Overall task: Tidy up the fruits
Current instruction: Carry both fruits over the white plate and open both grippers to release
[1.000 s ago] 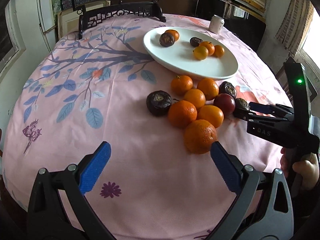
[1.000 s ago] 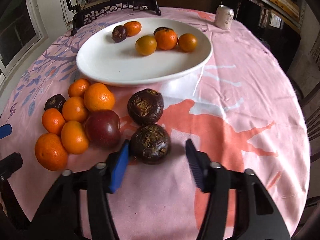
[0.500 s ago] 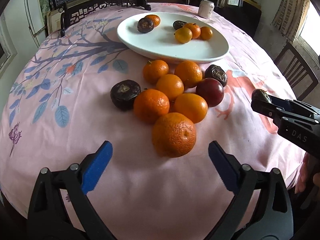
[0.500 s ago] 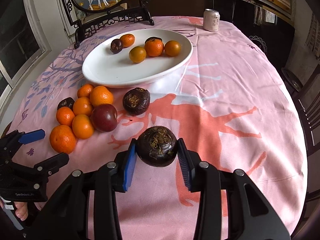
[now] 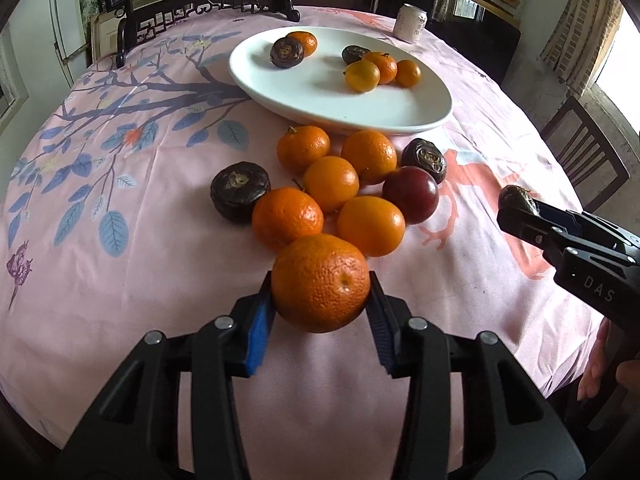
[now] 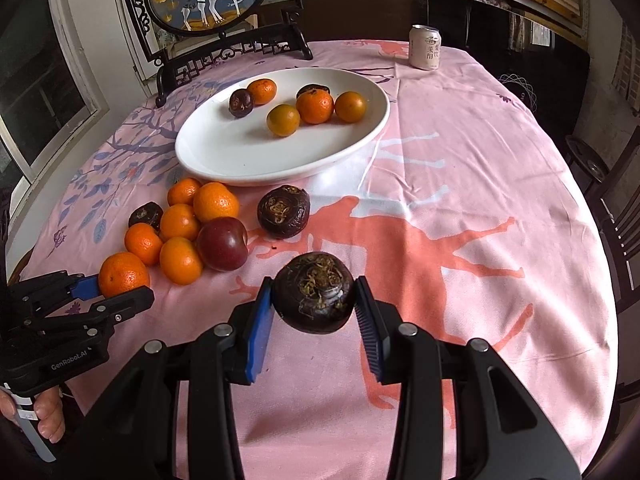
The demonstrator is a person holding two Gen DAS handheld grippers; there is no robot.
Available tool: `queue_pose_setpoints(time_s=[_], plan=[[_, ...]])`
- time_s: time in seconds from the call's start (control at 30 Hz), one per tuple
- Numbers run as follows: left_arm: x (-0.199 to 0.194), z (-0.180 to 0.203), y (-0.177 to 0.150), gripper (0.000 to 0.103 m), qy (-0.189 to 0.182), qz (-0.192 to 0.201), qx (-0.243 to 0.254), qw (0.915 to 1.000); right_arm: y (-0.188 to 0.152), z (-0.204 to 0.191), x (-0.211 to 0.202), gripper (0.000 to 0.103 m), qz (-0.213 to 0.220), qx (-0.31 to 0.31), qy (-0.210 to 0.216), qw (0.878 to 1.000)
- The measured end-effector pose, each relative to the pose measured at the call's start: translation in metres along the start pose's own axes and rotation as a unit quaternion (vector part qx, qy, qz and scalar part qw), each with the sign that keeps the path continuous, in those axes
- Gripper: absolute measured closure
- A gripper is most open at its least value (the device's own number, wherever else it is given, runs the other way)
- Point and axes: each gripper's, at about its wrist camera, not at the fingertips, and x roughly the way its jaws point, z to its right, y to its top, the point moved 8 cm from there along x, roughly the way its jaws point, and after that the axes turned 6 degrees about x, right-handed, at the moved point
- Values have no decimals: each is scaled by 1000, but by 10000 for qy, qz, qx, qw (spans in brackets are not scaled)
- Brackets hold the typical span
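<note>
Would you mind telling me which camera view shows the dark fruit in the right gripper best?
The right wrist view: the dark fruit sits whole and close between the right gripper's blue pads, its rough top facing the camera. The left wrist view shows only a sliver of it behind that gripper's black jaw.

The round table's cloth [image 6: 460, 184] is pale pink, printed with a coral-red tree silhouette on one side and a purple-branched tree with blue-grey leaves on the other. The oval dish [image 6: 224, 152] is plain white. The loose round fruits are bright orange, one smooth plum-like fruit [image 6: 222, 244] deep red, and the knobbly flattened ones dark brown-purple with tan flecks. Both black plastic grippers carry blue finger pads [image 5: 258, 332]. The small drink can [image 6: 425, 48] is white with dark lettering
</note>
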Motion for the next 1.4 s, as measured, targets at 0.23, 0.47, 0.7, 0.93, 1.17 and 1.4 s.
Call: queue_pose_setpoints(time_s=[0.23, 0.47, 0.7, 0.93, 1.17, 1.4], plan=[[-22, -3, 19, 59, -149, 246, 49, 9996, 7, -8, -3, 62, 19, -55, 117, 9999], [-20, -22, 105, 59, -108, 417, 71, 9990, 60, -38, 5, 62, 111, -478, 439, 9978], [41, -31, 214, 59, -35, 226, -158, 9996, 151, -54, 55, 62, 295, -894, 486, 9944], [86, -46, 239, 59, 64, -12, -343, 9994, 179, -54, 106, 63, 21, -989, 531, 9937], [99, -61, 236, 59, 106, -152, -429, 9989, 186, -66, 130, 62, -82, -1169, 483, 9919], [102, -60, 243, 48, 131, -147, -411, 9990, 189, -67, 129, 34, 75, -1261, 317, 9915]])
